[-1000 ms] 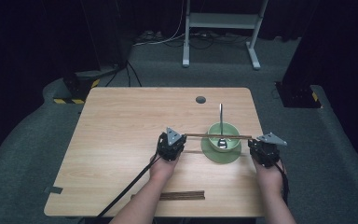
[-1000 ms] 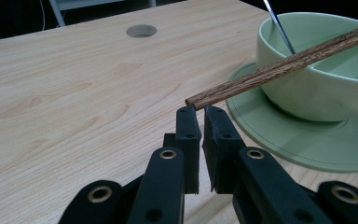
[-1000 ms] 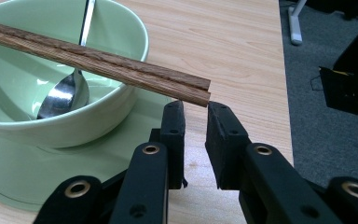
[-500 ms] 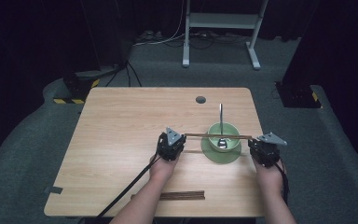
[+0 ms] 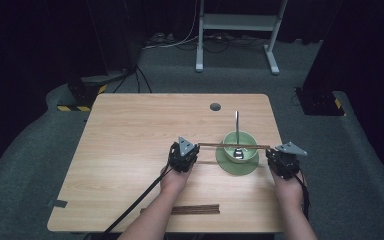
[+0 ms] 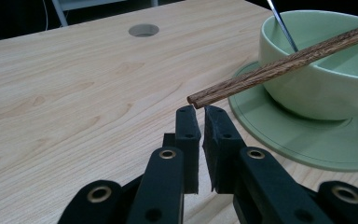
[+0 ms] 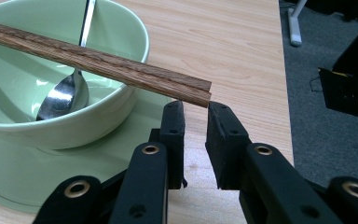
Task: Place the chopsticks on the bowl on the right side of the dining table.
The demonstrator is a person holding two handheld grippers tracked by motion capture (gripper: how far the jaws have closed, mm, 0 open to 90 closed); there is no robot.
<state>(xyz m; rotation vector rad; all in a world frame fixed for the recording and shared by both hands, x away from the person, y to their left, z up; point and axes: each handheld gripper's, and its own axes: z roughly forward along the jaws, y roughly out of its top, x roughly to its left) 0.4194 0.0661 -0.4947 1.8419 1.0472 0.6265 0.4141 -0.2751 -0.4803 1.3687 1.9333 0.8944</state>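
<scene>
Lying across one green bowl (image 5: 240, 141), two chopsticks (image 5: 234, 146), one spoon (image 5: 237, 134) inside, both tongs closed, empty.

High view overhead, far; both gripper views close, low, sharing bowl (image 6: 326, 70).

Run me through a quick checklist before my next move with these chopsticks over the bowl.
1. Chopsticks lie side by side across the rim of the bowl: ok.
2. Left gripper jaws are close together with nothing between them: ok.
3. Right gripper jaws are the same, with the chopstick end just above its tips: ok.
4. Either gripper's tips touch the chopstick ends: cannot tell.
5. Spoon rests inside the bowl, beneath the chopsticks: ok.
6. Bowl sits on its saucer: ok.
</scene>
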